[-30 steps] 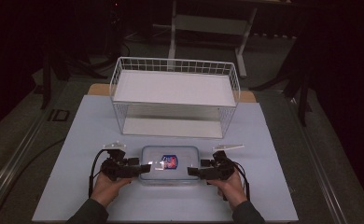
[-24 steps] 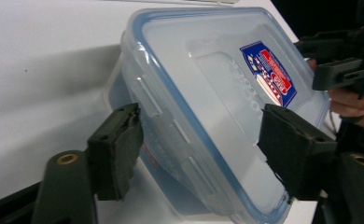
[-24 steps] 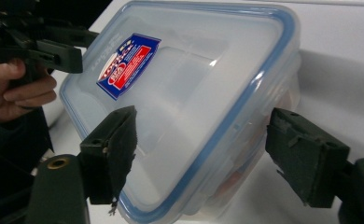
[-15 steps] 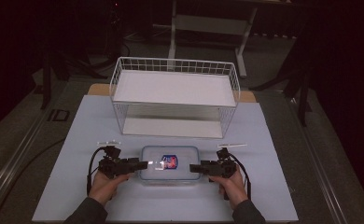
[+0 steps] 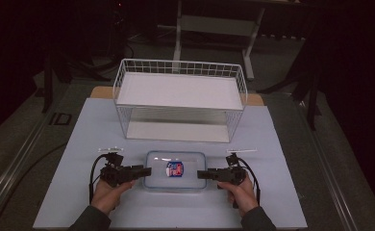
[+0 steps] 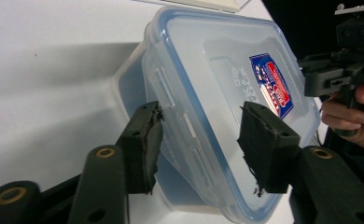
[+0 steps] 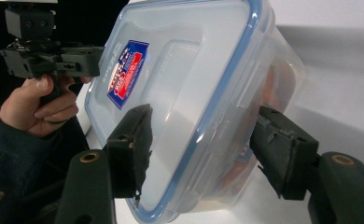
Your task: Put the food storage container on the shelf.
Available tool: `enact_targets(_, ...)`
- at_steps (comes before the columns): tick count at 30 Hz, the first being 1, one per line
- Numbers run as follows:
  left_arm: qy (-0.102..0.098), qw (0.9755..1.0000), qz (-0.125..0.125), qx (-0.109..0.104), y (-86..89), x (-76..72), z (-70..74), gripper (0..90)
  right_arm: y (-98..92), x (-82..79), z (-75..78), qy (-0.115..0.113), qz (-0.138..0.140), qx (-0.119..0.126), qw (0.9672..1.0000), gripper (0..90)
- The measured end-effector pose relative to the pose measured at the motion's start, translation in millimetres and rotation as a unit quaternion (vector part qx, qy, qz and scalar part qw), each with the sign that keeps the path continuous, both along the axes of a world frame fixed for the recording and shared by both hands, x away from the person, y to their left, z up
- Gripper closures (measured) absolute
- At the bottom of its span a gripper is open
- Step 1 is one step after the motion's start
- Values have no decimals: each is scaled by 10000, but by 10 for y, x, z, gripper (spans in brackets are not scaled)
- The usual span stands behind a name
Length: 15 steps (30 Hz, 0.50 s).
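Observation:
A clear plastic container (image 5: 176,169) with a blue-rimmed lid and a red-and-blue label lies on the white table. My left gripper (image 5: 146,171) is at its left end and my right gripper (image 5: 201,174) at its right end. In the left gripper view the jaws (image 6: 201,140) straddle the lid's edge and end flap of the container (image 6: 217,70). In the right gripper view the jaws (image 7: 203,140) straddle the other end of the container (image 7: 185,60), which shows reddish contents through its wall. Both pairs of jaws have just been closing around it; I see no firm press.
A white wire two-level rack (image 5: 181,91) stands behind the container at the middle of the table (image 5: 80,144). Each gripper view shows the other hand and its gripper beyond the lid. Dark floor and a stand's legs lie past the far edge.
Both hands stay at the container's ends. The right gripper has edged slightly inward toward the container. The container has not moved.

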<state>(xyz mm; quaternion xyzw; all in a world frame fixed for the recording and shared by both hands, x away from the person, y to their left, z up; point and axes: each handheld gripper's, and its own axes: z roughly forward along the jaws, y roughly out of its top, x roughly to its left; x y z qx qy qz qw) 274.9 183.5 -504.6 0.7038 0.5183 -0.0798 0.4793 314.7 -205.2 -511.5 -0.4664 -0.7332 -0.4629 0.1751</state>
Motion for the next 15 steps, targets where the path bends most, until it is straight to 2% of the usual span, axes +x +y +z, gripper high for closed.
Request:
enact_targets(6, -122, 9998, -72, 119, -1, -91, 37, 505, -15, -106, 76, -350, 62, -16, 9994, 452)
enact_targets(11, -199, 9996, -122, 171, 3, -106, 42, 487, -6, -168, 111, -606, 112, -60, 9981, 452)
enact_targets(14, -221, 9996, -82, 145, 9, -111, 41, 473, 5, -185, 125, -760, 144, -76, 9970, 452)
enact_targets(15, -122, 9998, -125, 16, 10, -99, 15, 435, 8, -186, 125, -813, 168, -89, 9965, 453)
